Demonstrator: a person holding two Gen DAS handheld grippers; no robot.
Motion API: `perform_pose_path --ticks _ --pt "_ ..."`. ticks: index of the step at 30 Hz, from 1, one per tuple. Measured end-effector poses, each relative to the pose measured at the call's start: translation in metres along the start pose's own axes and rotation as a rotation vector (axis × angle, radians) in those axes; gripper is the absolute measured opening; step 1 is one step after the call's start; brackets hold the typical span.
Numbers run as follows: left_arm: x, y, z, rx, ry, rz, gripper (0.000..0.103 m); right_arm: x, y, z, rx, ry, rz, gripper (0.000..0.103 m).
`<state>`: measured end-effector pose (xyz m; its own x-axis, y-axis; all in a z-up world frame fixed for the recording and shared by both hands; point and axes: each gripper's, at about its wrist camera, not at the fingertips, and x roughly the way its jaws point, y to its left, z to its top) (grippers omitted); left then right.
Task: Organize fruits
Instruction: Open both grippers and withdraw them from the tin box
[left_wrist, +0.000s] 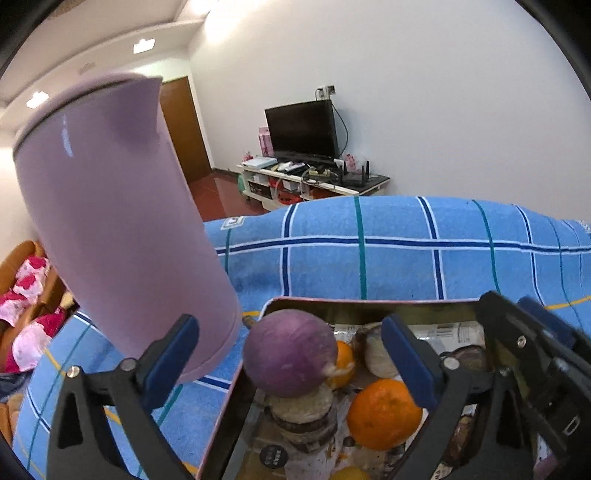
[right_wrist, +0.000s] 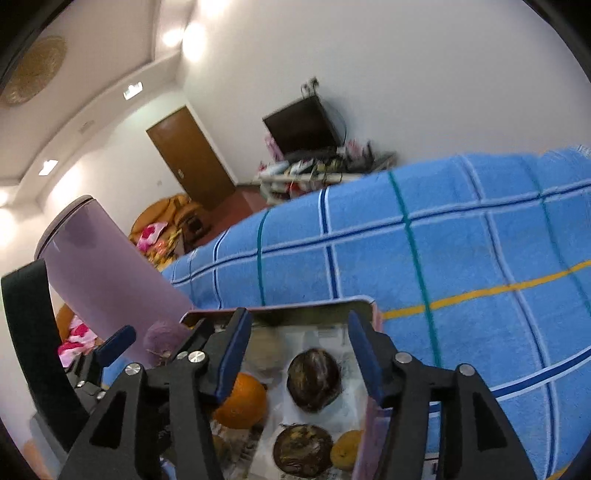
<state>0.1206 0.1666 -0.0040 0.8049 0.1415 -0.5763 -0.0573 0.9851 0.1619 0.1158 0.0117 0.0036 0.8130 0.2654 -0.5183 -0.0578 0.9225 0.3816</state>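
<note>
A pink-rimmed tin box on a blue checked towel holds fruit. In the left wrist view my left gripper is open over the box. A purple round fruit sits between its fingers, not clamped, on a stack of round cakes. An orange and a smaller orange lie beside it. In the right wrist view my right gripper is open above the box. A dark brown round fruit lies below it, with an orange, a dark cut fruit and a yellow fruit.
A tall lilac jug stands on the towel just left of the box; it shows in the right wrist view too. The left gripper's finger appears left of the right one. A TV stand and a door lie beyond.
</note>
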Motion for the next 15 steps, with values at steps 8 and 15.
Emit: perform_pose_path --ticks 8,15 --pt "0.005 -0.010 -0.010 0.077 0.017 0.059 0.101 -0.003 0.005 -0.006 -0.059 -0.028 -0.102 0.058" --pt "-0.014 0.002 -0.026 0.035 -0.053 0.031 0.101 -0.018 0.017 -0.016 -0.142 -0.125 -0.145 0.063"
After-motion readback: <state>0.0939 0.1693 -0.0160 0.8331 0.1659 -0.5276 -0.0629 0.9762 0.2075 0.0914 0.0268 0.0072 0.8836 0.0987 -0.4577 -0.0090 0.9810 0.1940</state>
